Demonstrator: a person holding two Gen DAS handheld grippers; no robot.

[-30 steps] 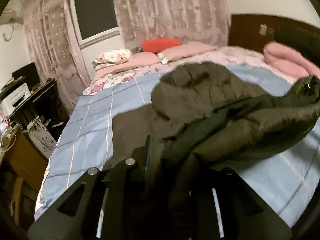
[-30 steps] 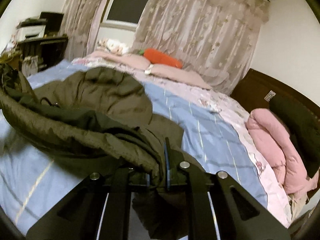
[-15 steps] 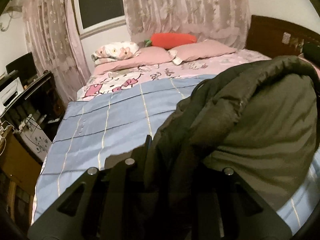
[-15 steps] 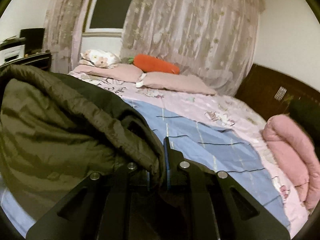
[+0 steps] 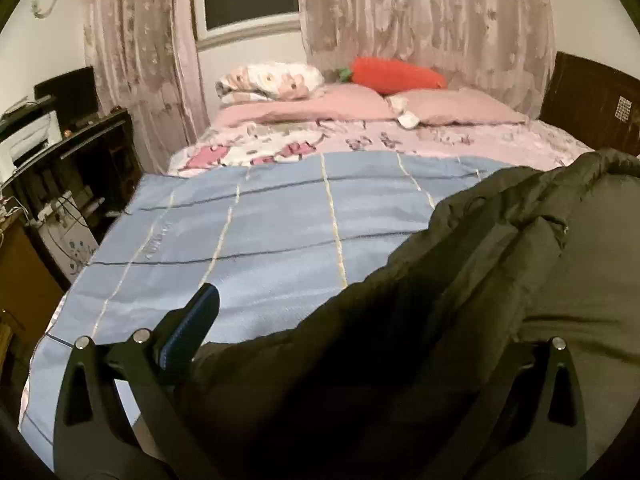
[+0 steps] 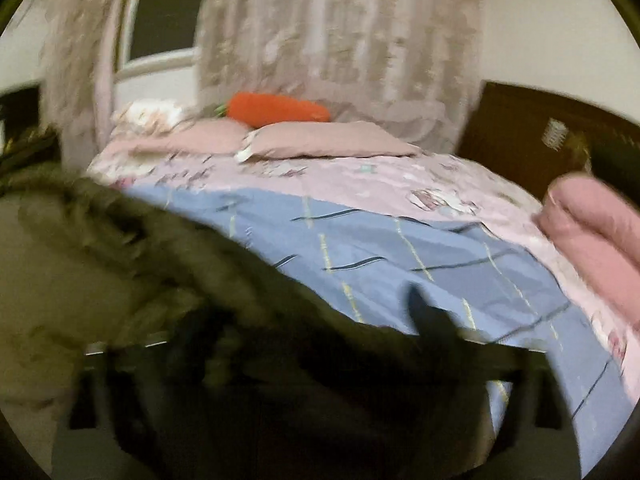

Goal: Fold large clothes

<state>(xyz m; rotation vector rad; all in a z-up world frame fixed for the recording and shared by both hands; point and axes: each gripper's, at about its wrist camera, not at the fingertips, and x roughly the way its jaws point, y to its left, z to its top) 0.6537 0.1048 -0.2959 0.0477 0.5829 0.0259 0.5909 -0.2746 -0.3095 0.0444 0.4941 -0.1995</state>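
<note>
A large dark olive padded jacket (image 5: 460,300) lies heaped over the near part of the blue checked bed cover (image 5: 280,220). It also shows, blurred, in the right wrist view (image 6: 140,280). My left gripper (image 5: 340,320) is open: its left finger (image 5: 192,320) stands free over the blue cover, and the jacket hides the right finger. My right gripper (image 6: 320,340) is open too: its right finger (image 6: 424,316) stands free, and the jacket drapes over the left one. The right wrist view is motion-blurred.
Pink pillows (image 5: 460,108) and an orange carrot cushion (image 5: 396,76) lie at the bed's far end by the curtains. A folded pink quilt (image 6: 600,240) sits at the right edge by the dark headboard (image 6: 528,132). A dark desk with clutter (image 5: 68,168) stands left of the bed.
Both grippers lifted the jacket and carried it toward me, then opened and let it go. It now lies heaped over the fingers. The right view is blurred by movement.
</note>
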